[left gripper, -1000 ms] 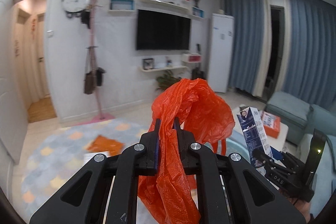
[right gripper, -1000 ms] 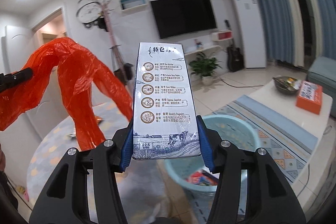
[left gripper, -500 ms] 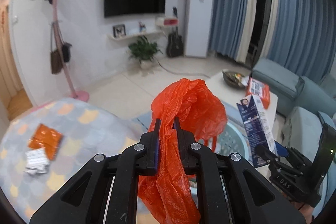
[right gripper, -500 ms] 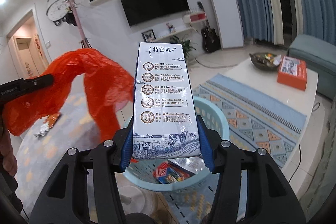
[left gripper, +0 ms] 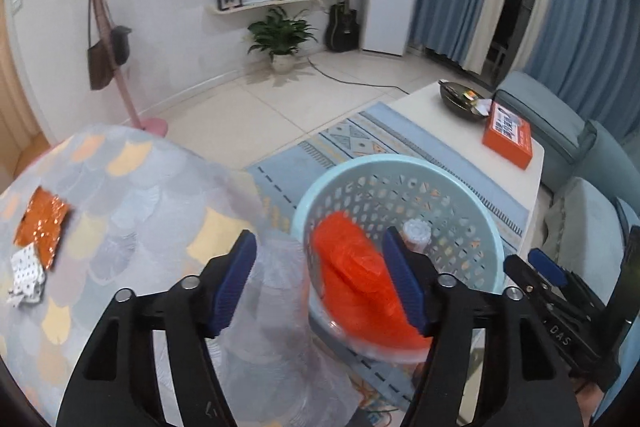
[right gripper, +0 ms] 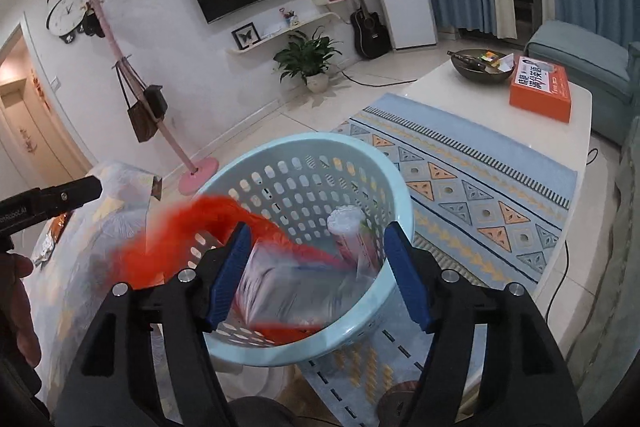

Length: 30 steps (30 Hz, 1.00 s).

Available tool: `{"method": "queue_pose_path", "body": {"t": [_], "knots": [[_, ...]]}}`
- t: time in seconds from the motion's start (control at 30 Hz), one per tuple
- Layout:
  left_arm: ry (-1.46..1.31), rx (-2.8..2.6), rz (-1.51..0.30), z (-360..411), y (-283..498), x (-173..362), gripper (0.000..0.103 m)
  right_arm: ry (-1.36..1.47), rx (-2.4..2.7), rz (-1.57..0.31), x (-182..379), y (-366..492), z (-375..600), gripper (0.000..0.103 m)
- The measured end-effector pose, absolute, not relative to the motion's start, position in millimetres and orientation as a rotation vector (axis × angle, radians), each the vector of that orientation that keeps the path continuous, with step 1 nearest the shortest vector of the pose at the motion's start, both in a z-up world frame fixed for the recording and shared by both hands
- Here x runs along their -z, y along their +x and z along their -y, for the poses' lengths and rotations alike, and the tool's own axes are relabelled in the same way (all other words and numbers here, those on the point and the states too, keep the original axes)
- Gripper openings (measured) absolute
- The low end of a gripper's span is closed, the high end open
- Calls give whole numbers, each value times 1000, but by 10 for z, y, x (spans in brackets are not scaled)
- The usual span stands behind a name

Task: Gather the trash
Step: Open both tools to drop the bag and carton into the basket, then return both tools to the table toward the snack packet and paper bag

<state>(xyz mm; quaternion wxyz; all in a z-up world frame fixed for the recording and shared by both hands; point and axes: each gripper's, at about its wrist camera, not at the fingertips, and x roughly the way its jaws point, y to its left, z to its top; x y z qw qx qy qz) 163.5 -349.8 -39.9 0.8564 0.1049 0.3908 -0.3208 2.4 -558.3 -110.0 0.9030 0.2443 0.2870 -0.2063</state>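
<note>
My left gripper point(left gripper: 320, 267) hangs over the pale blue basket point(left gripper: 400, 163), its jaws opening, no pad on anything. The orange plastic bag point(left gripper: 356, 279) is a blur below them, falling into the basket. My right gripper point(right gripper: 318, 259) is above the same basket point(right gripper: 304, 143), jaws opening too. The milk carton point(right gripper: 296, 291) is loose and blurred below its pads, dropping among the trash. The orange bag point(right gripper: 208, 227) streaks across the basket's left rim. A capped bottle point(right gripper: 348, 231) stands inside the basket.
An orange foil wrapper point(left gripper: 42, 223) and a crumpled white scrap point(left gripper: 26, 273) lie on the scale-patterned tablecloth point(left gripper: 120, 187) at left. A white coffee table point(right gripper: 560, 163) with an orange box point(right gripper: 540, 91) and a bowl point(right gripper: 480, 67) stands to the right. Patterned rug under the basket.
Both grippers sank and tilted down over the basket. The left let go of the orange bag and the right let go of the milk carton; both things now fall into the basket.
</note>
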Motion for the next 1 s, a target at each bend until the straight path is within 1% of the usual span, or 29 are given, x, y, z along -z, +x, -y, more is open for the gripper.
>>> {"method": "queue_pose_path", "body": {"t": [0.33,0.5,0.57,0.63,0.77,0.83,1.0], "knots": [[212,587,-775,3126,1543,157,74,506,373,-579,985,-28,5366,65],[227,415,-715,2549,1667,31,75,474,318,-574,858,18,5122,65],[218,327,-717,2274,1788,6,75,459,291,-572,800,56,5014,65],[172,251,-737,1913,1937,8,76,440,259,-571,743,111,4904,66],[53,153,-836,1165,2195,153,75,377,195,-562,595,269,4599,68],[-9,155,-865,911,2250,193,75,366,174,-560,545,349,4487,68],[-113,156,-866,632,2371,202,75,354,119,-570,498,556,4221,68]]}}
